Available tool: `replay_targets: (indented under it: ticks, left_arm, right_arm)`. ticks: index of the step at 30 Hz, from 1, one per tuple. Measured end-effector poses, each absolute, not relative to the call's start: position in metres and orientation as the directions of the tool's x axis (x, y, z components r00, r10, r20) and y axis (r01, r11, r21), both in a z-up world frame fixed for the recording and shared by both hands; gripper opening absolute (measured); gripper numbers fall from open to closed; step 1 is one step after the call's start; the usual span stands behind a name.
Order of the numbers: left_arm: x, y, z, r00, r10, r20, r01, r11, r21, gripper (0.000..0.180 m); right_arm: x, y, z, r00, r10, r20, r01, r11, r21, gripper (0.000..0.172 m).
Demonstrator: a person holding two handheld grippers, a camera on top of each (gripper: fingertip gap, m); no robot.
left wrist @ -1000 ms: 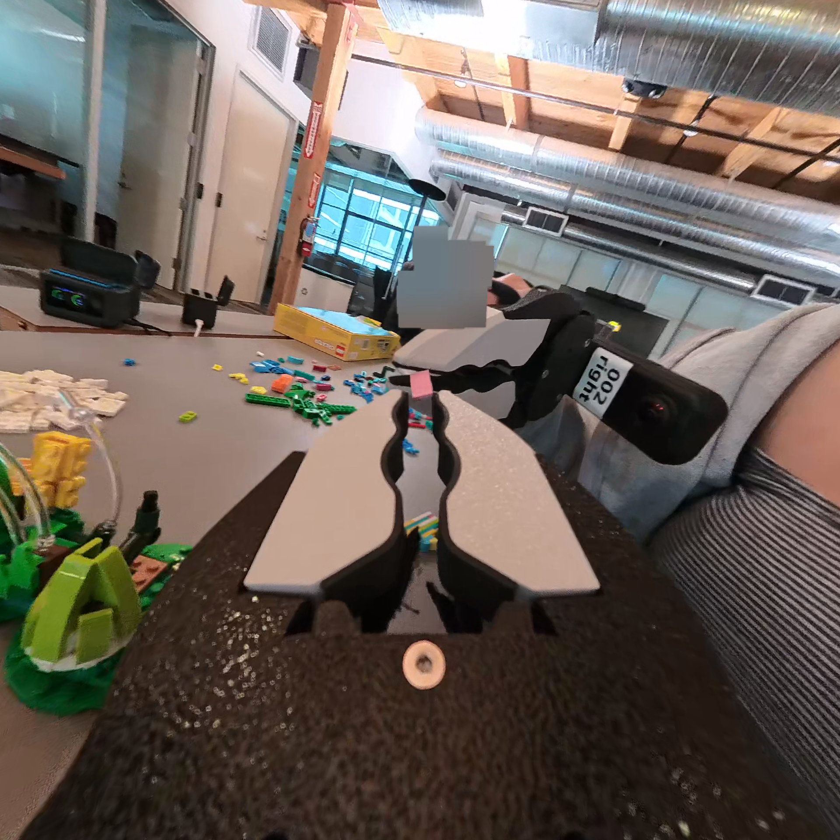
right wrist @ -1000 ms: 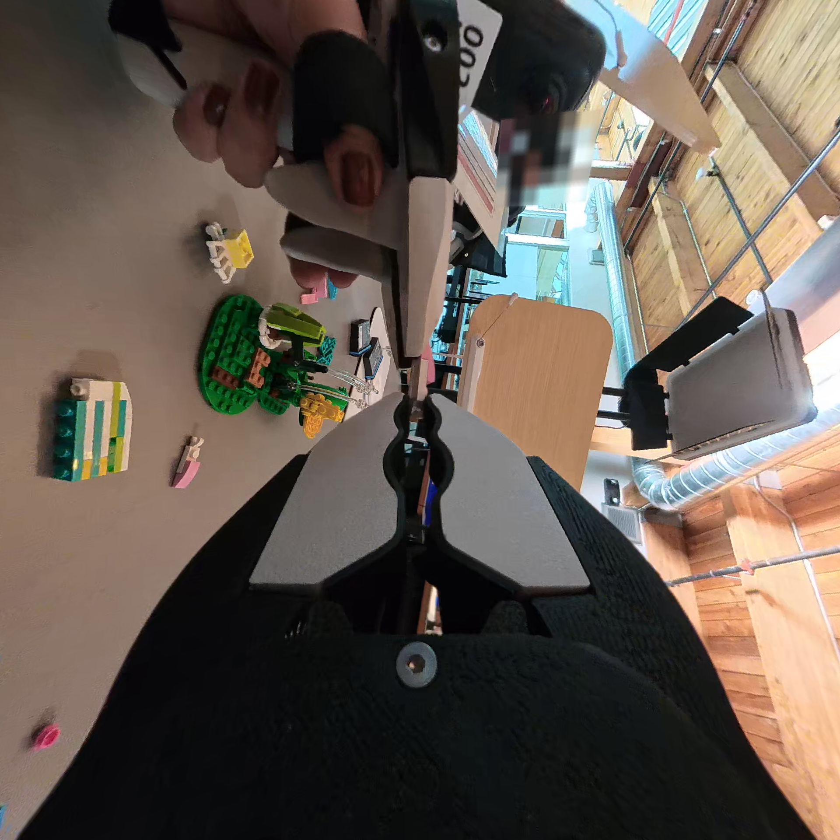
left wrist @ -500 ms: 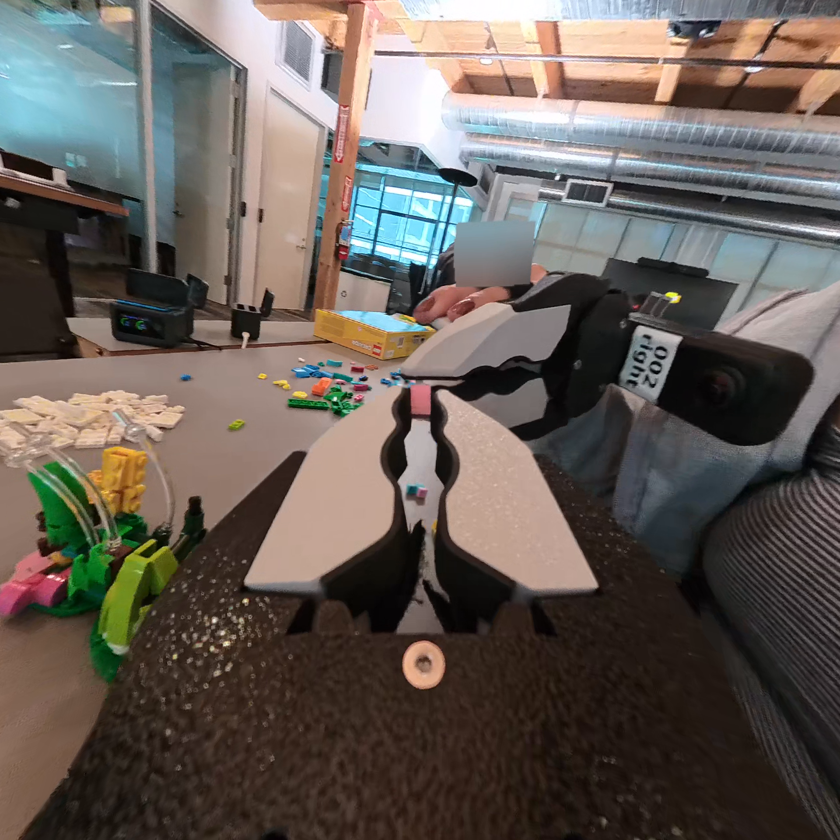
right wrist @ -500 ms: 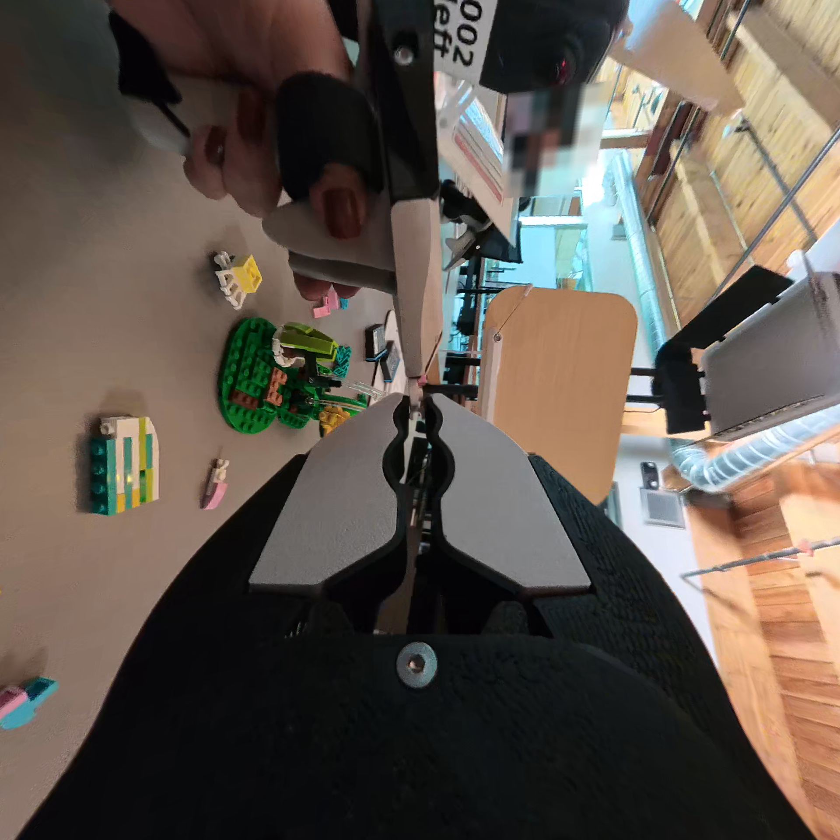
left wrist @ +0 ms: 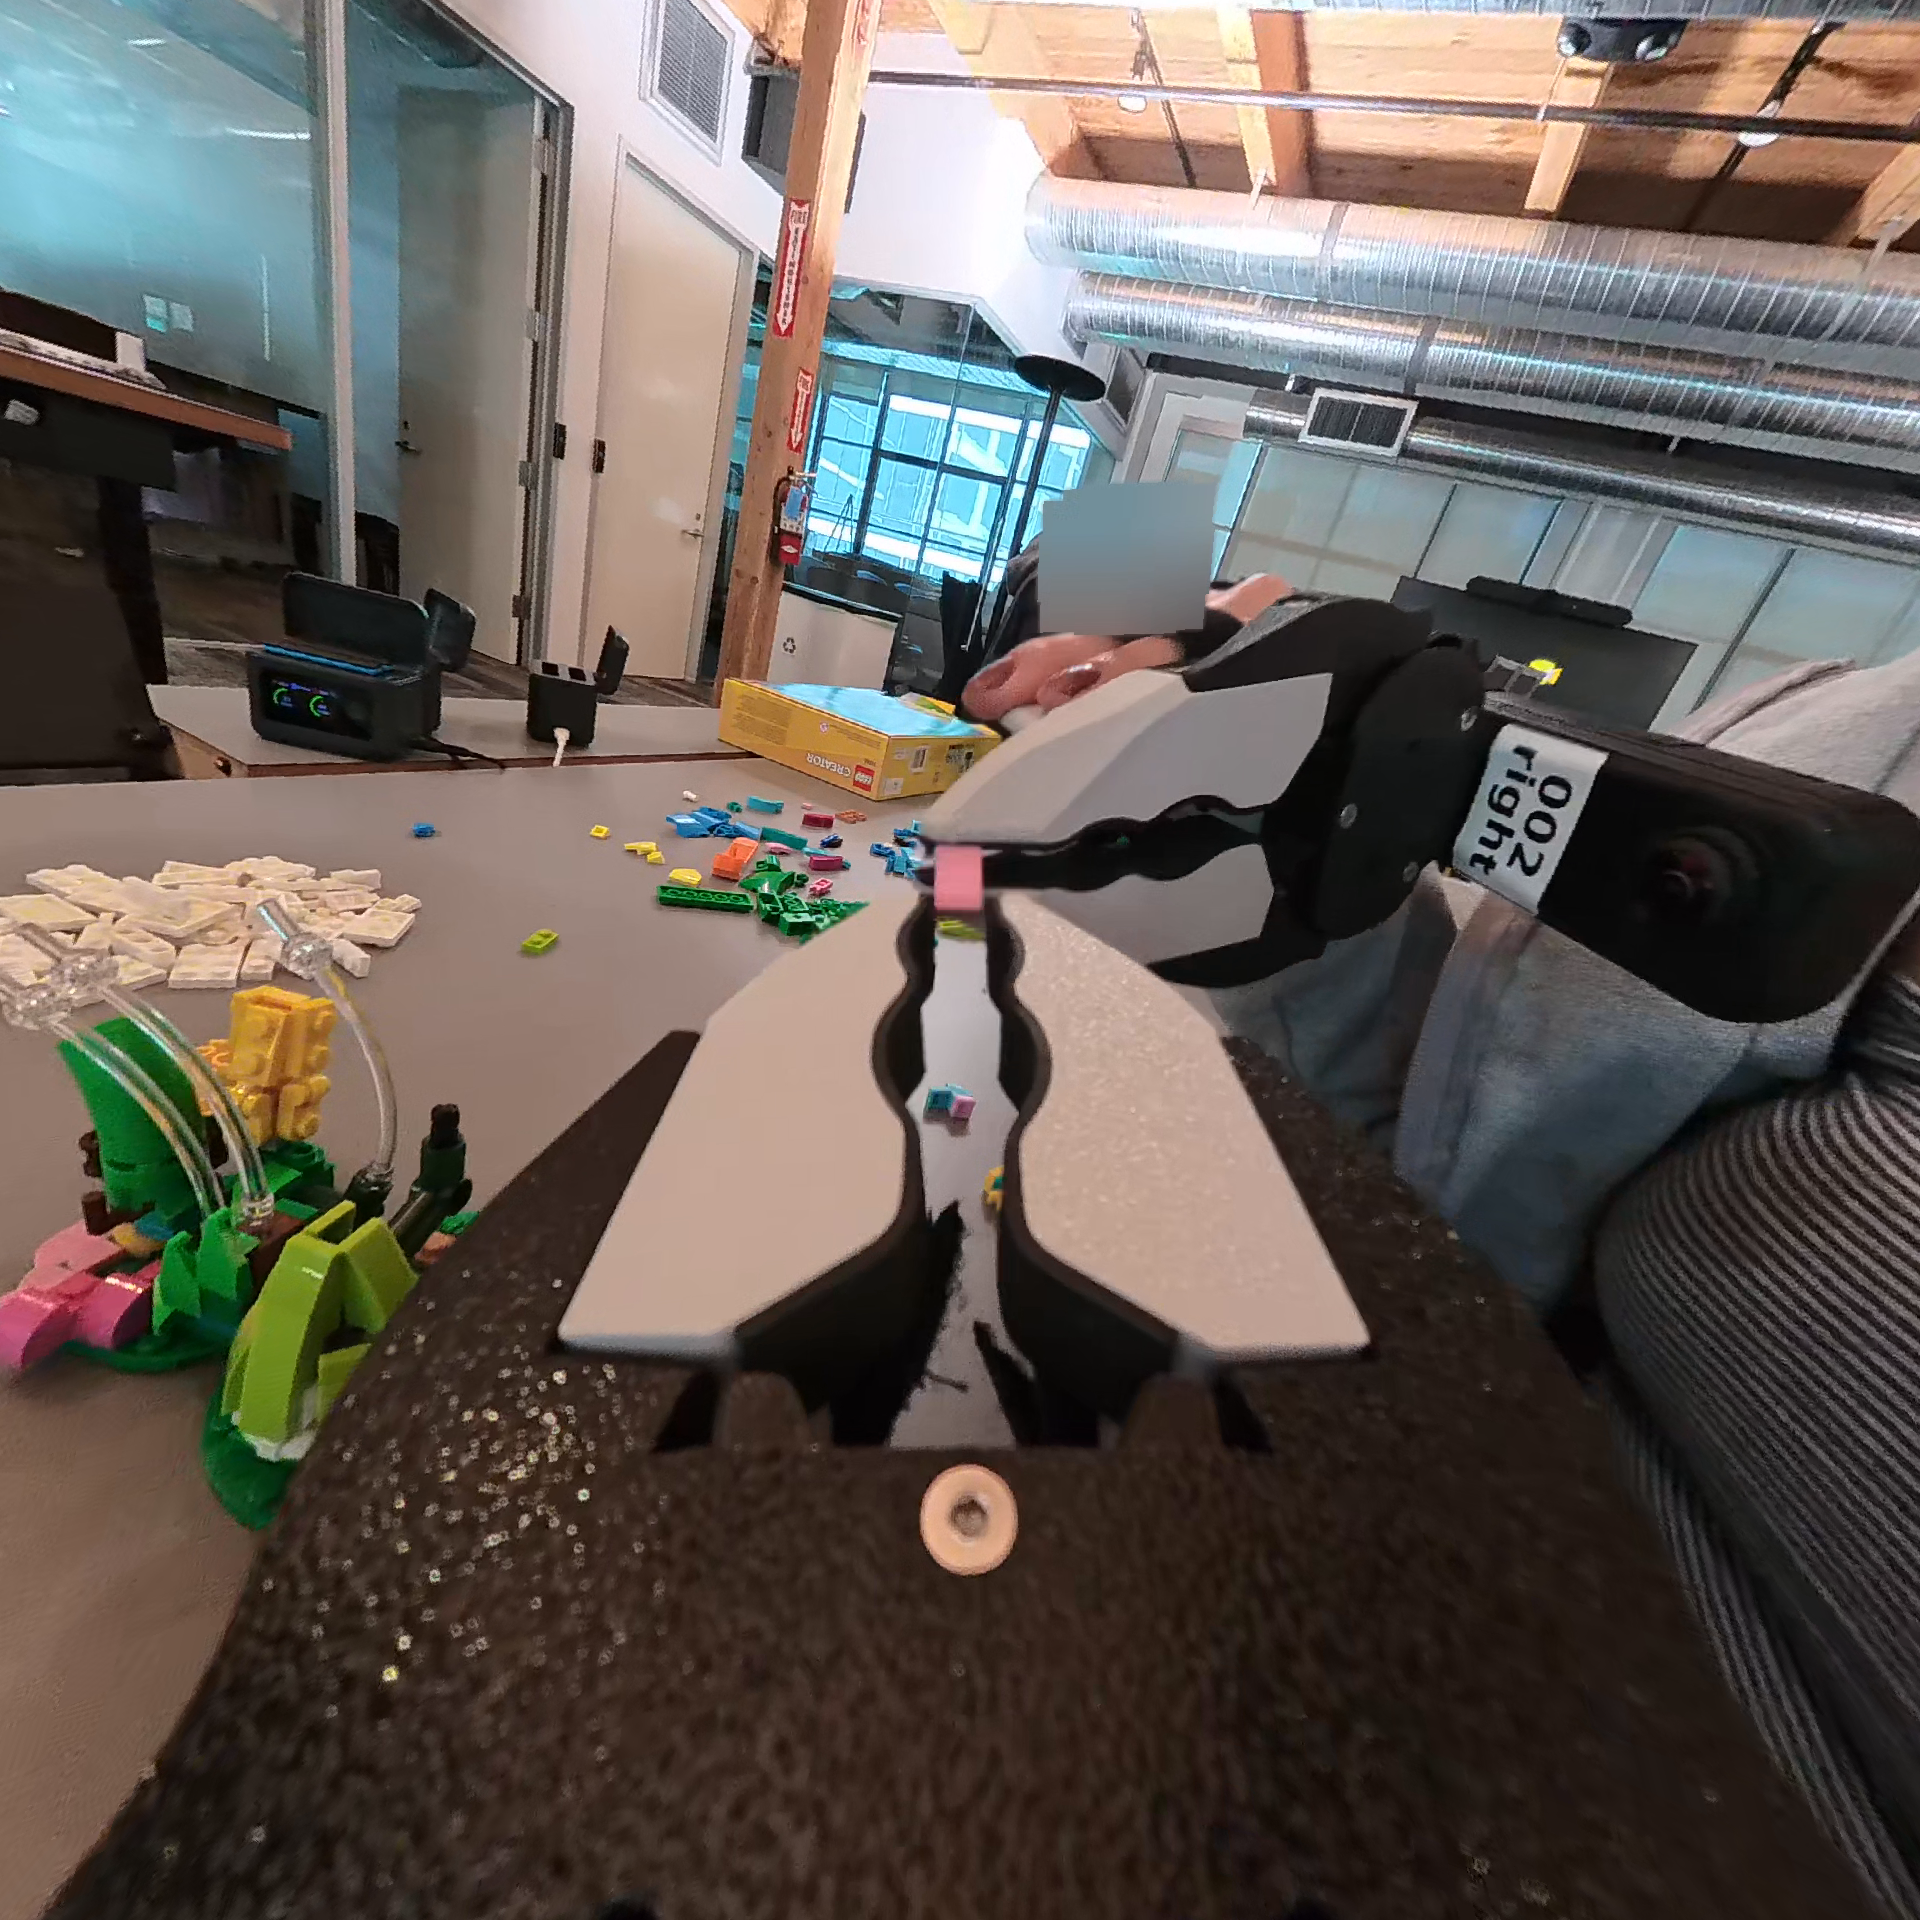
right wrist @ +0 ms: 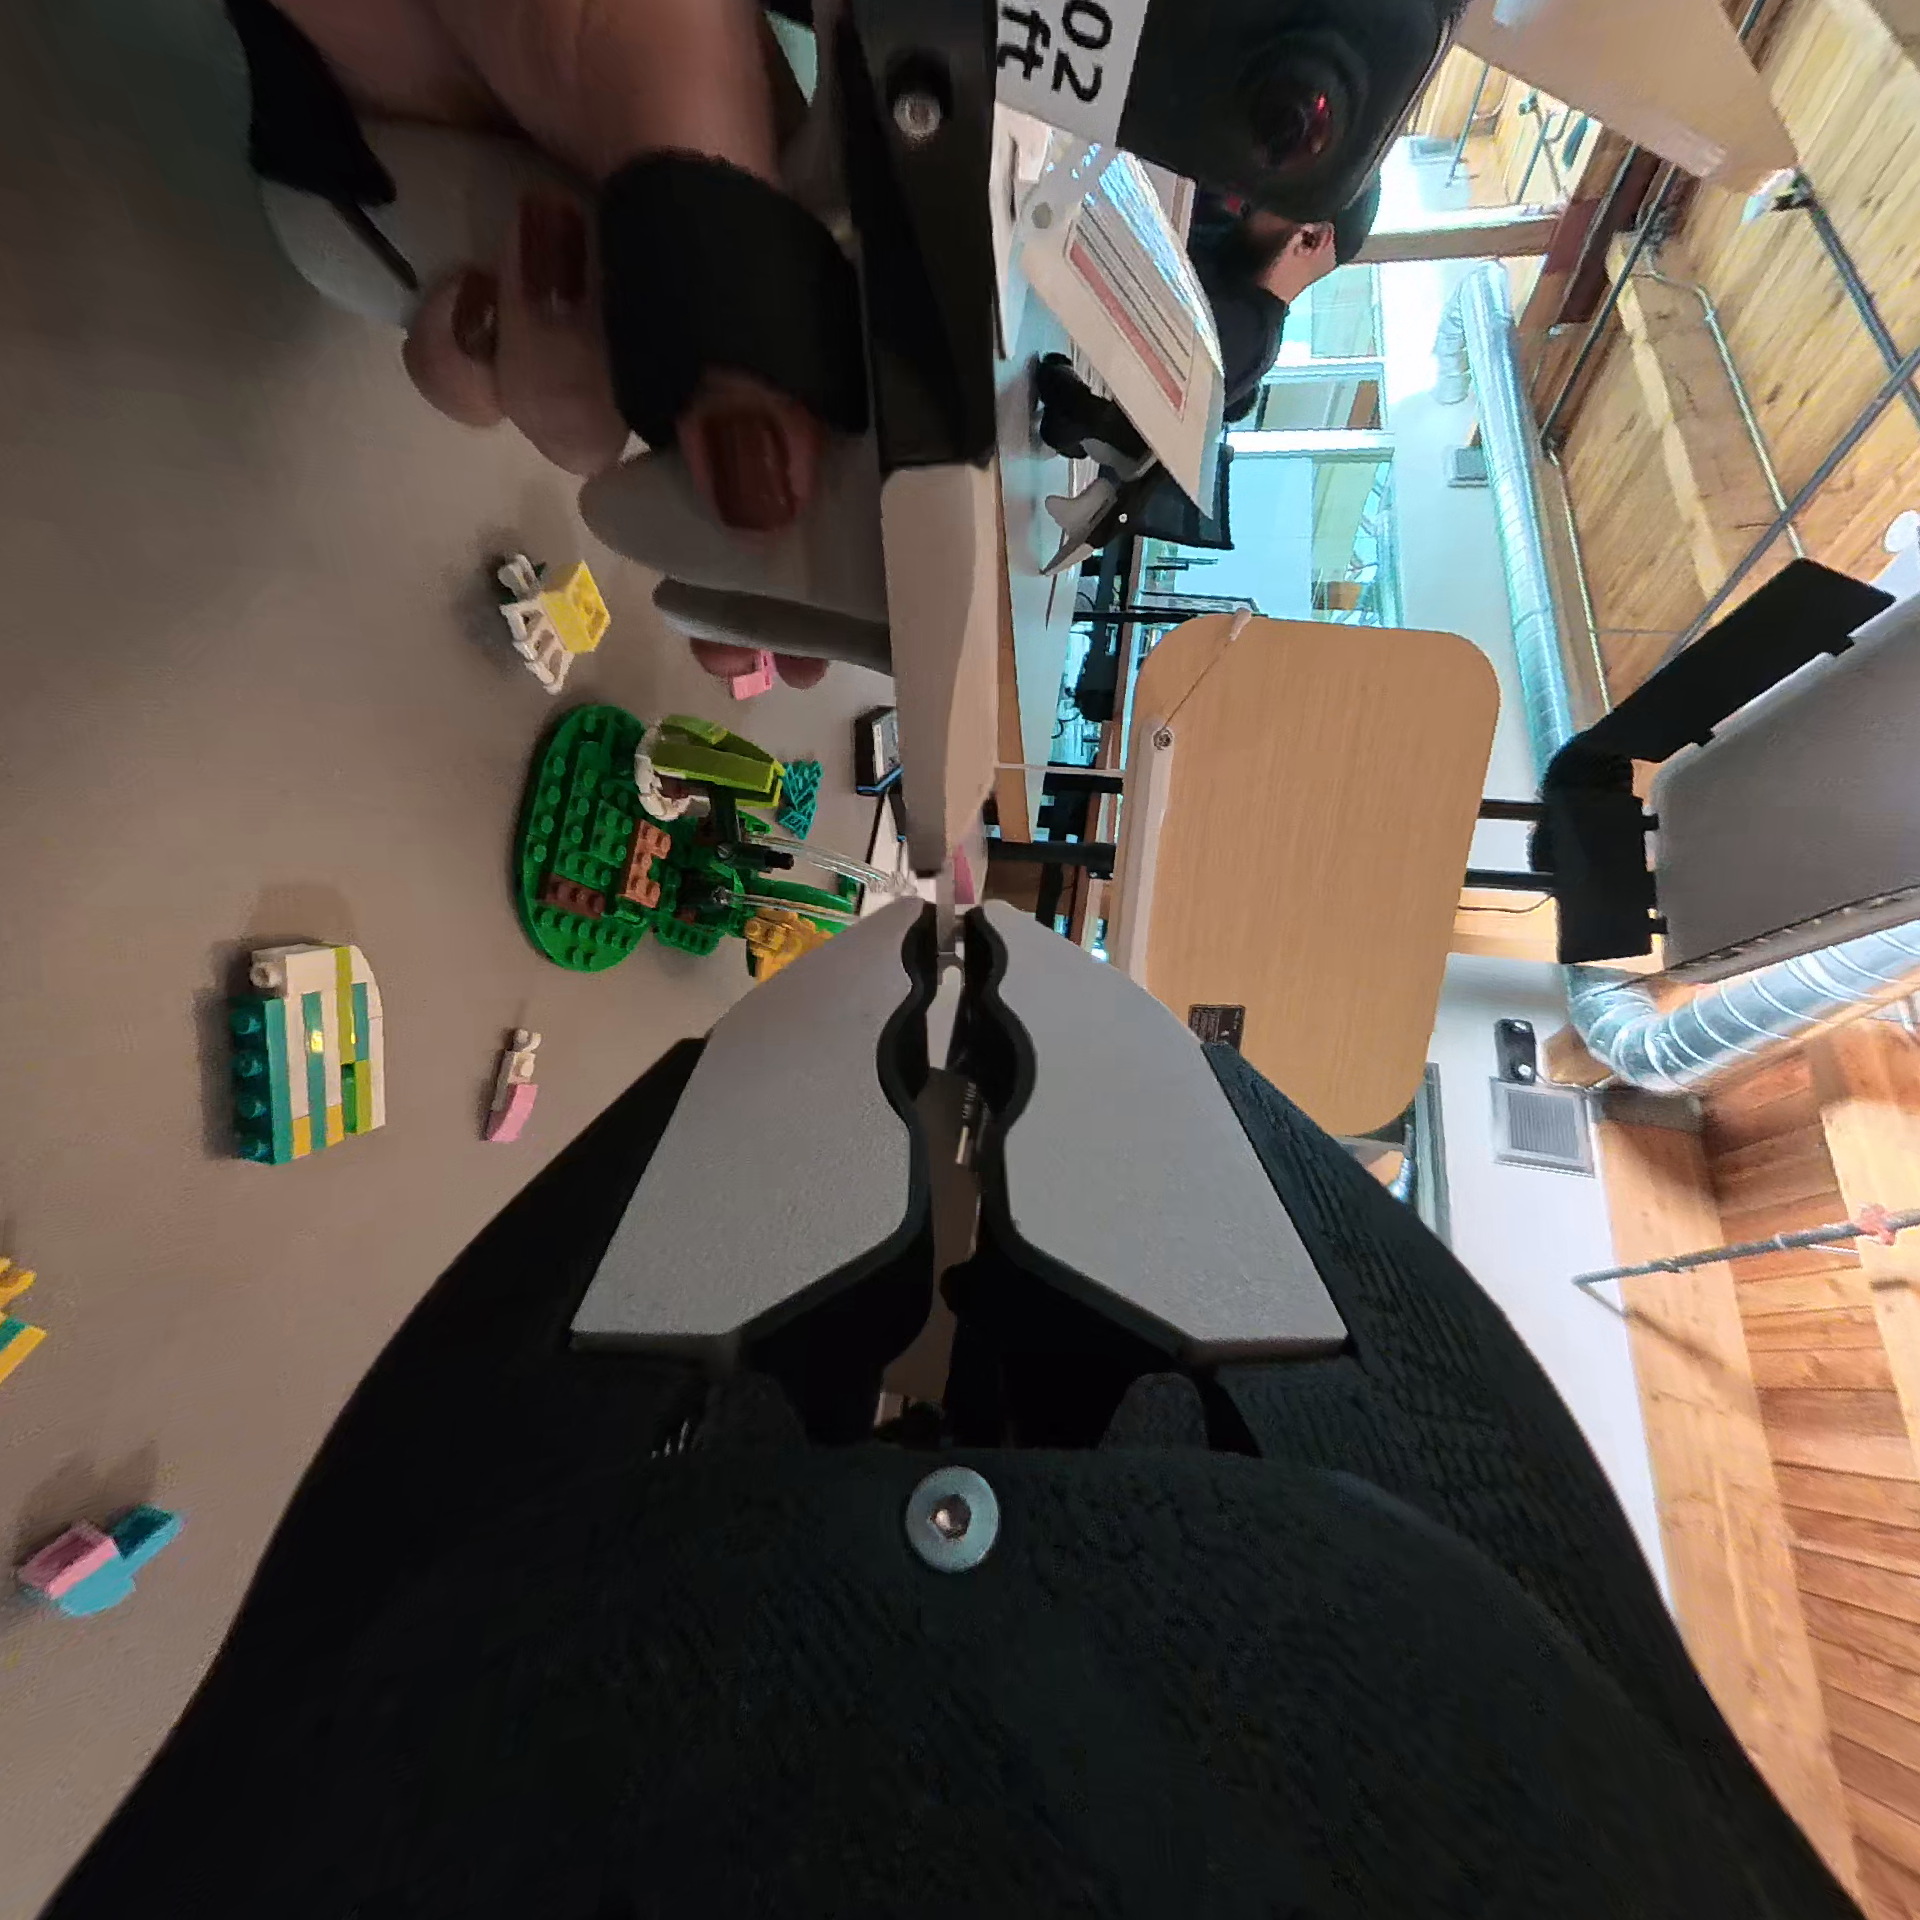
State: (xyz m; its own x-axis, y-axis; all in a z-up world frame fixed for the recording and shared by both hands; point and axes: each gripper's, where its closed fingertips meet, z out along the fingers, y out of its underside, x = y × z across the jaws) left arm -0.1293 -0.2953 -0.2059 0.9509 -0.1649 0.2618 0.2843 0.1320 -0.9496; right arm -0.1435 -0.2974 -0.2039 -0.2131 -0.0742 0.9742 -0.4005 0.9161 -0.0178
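Observation:
My left gripper (left wrist: 958, 912) is shut on a small pink brick (left wrist: 958, 878) that sticks out past its fingertips, held above the grey table (left wrist: 312, 1039). My right gripper (left wrist: 925, 850) comes in from the right and meets that brick tip to tip. In the right wrist view, my right gripper (right wrist: 943, 920) is shut on a thin white piece (right wrist: 943, 940). This piece lies against the pink brick (right wrist: 964, 871) at the tip of the left gripper (right wrist: 938, 831). A person's hand (right wrist: 623, 343) holds the left gripper.
A green brick model with clear tubes (left wrist: 208, 1226) stands on the table at the left and also shows in the right wrist view (right wrist: 623, 842). Behind it are a pile of white pieces (left wrist: 187, 925), loose coloured bricks (left wrist: 769, 873) and a yellow box (left wrist: 852, 738). A teal, white and yellow block (right wrist: 307, 1049) is nearby. Less than 4 cm separates the two grippers' tips.
Both grippers stayed tip to tip with their pieces held. The left gripper tilted down and shifted, so the green model sits higher in its view. The left gripper looms closer in the right wrist view.

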Motion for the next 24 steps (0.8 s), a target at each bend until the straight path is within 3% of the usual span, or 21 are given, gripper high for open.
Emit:
replay_targets:
  ticks: [7,11,24]
  left_arm:
    - [-0.1225,-0.2944,-0.2042,0.924,-0.234,0.302,0.339,0.133,-0.931,0.02]
    - [-0.1255,-0.2929,-0.2058,0.934,-0.204,0.294,0.324,0.137,-0.936,0.01]
    - [-0.1294,-0.2943,-0.2092,0.942,-0.176,0.287,0.31,0.121,-0.943,0.007]
  right_arm:
    - [-0.1425,-0.2916,-0.2034,-0.218,-0.095,0.971,-0.399,0.917,0.001,0.003]
    - [-0.141,-0.292,-0.2047,-0.231,-0.091,0.969,-0.409,0.912,-0.012,0.003]
    - [-0.1409,-0.2956,-0.2122,-0.236,-0.109,0.966,-0.419,0.908,0.001,0.003]
